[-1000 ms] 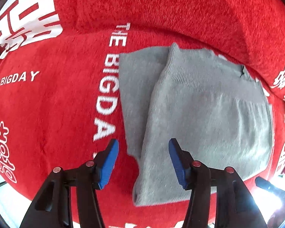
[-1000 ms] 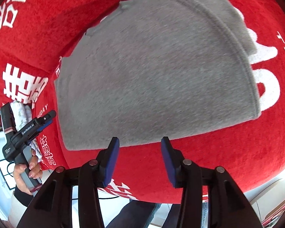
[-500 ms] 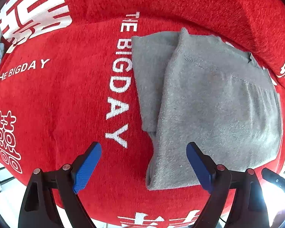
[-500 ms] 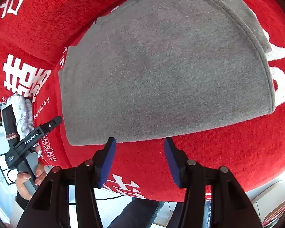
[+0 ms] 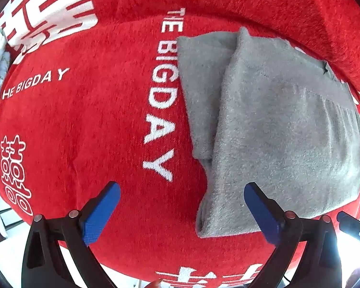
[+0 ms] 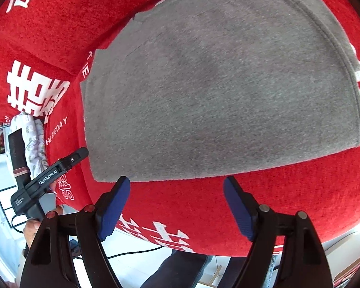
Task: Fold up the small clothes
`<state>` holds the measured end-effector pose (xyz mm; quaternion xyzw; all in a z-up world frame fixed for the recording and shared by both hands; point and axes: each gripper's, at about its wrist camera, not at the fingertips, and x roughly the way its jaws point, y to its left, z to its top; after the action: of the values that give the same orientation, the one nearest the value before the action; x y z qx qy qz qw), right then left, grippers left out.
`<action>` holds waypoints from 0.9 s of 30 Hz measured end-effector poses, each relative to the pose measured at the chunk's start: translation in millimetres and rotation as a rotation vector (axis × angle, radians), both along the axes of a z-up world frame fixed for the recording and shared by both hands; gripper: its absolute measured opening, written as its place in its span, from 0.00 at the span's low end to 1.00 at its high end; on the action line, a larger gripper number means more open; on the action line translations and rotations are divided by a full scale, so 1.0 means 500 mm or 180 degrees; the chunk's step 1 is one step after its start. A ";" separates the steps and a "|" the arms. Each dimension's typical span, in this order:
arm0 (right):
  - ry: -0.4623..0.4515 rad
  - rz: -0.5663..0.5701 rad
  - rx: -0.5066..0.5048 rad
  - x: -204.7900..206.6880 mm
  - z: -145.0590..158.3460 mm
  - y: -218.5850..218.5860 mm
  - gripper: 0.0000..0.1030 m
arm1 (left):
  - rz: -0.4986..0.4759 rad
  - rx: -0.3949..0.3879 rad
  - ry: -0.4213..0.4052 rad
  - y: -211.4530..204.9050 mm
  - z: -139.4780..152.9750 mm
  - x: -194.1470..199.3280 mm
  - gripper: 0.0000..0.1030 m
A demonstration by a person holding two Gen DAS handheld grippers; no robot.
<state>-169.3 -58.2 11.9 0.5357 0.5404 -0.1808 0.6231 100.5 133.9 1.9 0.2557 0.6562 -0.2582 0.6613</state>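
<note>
With both jaws just spread and empty, left tool (image 5: 181,206) and right tool (image 6: 176,205) should pinch the grey knit garment's (image 6: 218,88) near edge evenly, folding squarely over the red blanket (image 5: 84,124).

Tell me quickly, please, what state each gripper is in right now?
Left gripper: open, jaws just widened, holding nothing.
Right gripper: open, jaws just widened, empty, short of the grey garment.

We see a red cover (image 5: 72,120) with white lettering (image 5: 159,96) filling most of both views, pale floor (image 6: 136,264) at six o'clock, bright glare (image 5: 352,252) at four.
</note>
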 end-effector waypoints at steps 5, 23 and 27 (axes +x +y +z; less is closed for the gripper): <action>-0.0100 0.0062 0.0068 0.040 -0.004 0.016 0.80 | 0.0107 0.0105 -0.0064 0.026 -0.014 0.014 1.00; -0.0564 0.0416 -0.0433 0.447 -0.036 -0.001 0.11 | 0.0303 -0.0093 -0.0267 0.155 -0.021 0.084 1.00; -0.0424 0.0562 -0.0302 0.488 -0.086 0.013 0.11 | 0.0342 -0.0183 -0.0230 0.185 -0.031 0.110 1.00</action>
<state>74.5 -51.6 -31.2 0.4668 0.5337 -0.1147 0.6958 155.4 226.6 -13.6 0.2102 0.6370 -0.2317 0.7045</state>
